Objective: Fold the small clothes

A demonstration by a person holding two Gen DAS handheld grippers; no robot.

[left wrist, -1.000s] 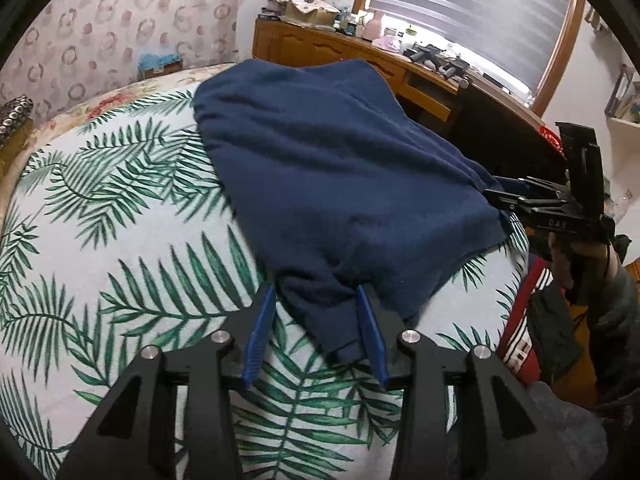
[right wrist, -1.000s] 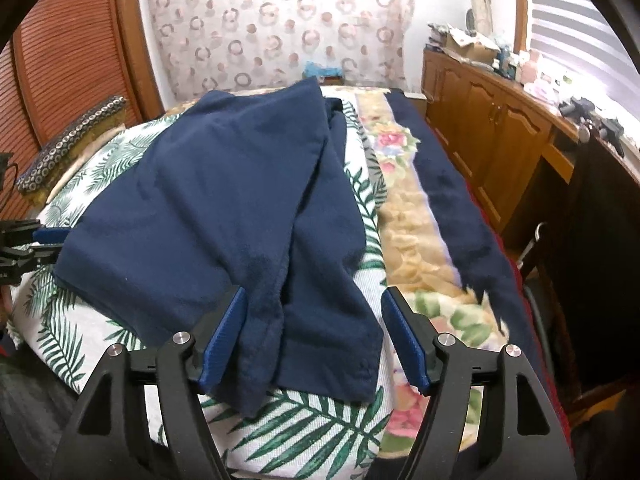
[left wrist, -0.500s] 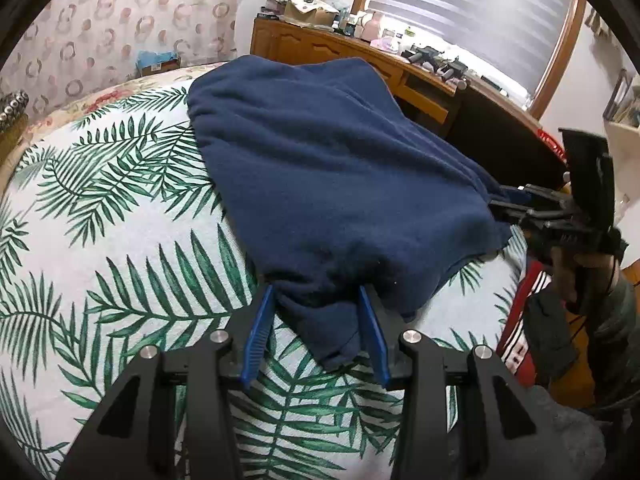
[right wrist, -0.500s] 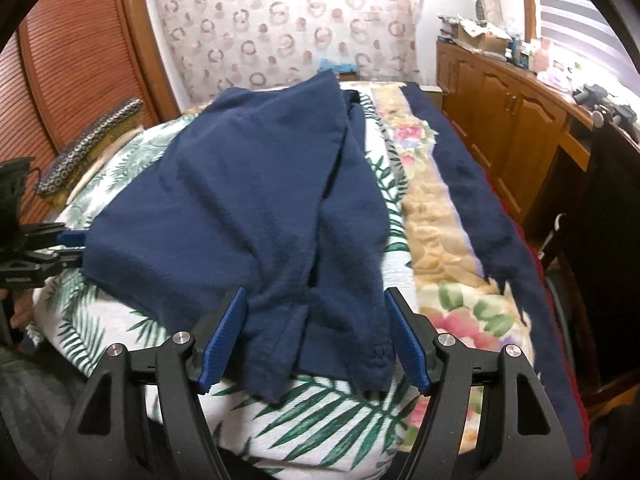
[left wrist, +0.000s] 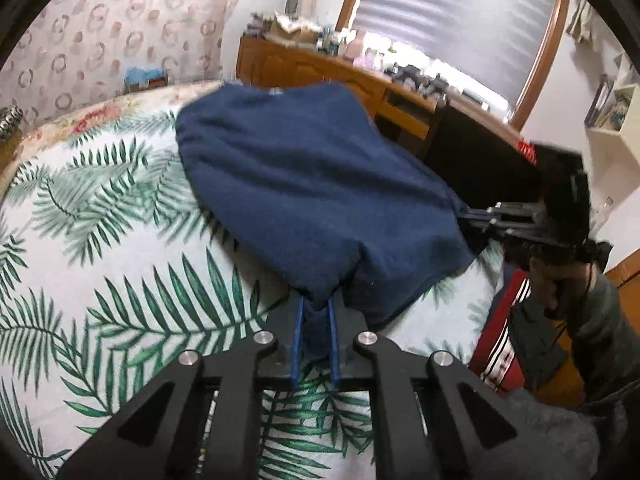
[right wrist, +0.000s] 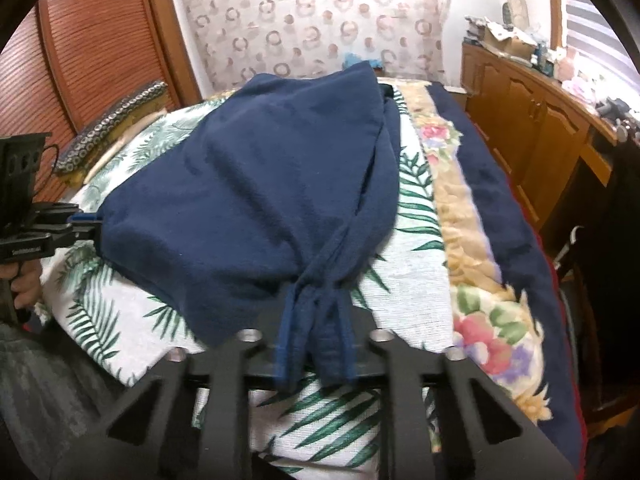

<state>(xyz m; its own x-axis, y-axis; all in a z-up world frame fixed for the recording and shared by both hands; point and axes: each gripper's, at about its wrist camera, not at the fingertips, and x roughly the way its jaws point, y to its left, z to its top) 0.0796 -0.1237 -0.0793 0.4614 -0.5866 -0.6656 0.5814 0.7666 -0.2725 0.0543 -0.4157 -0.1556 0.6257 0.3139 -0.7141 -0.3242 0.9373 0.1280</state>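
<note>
A navy blue garment [left wrist: 312,184] lies spread on the palm-leaf bedspread [left wrist: 104,264]; it also shows in the right wrist view [right wrist: 256,200]. My left gripper [left wrist: 315,312] is shut on the garment's near left corner, the cloth bunched between the blue pads. My right gripper [right wrist: 316,316] is shut on the near right corner, the hem gathered between its pads. Each gripper shows from the side in the other view: the right one [left wrist: 476,216], the left one [right wrist: 86,222]. The near edge is lifted off the bed.
A wooden dresser [right wrist: 532,120] with clutter stands along the right of the bed under a window with blinds. A floral blanket with a navy border [right wrist: 472,208] runs along the bed's right side. A patterned cushion [right wrist: 116,120] lies at the far left by wooden doors.
Both grippers have closed from open onto the garment's near corners. The cloth now bunches at both pads and its near edge has risen.
</note>
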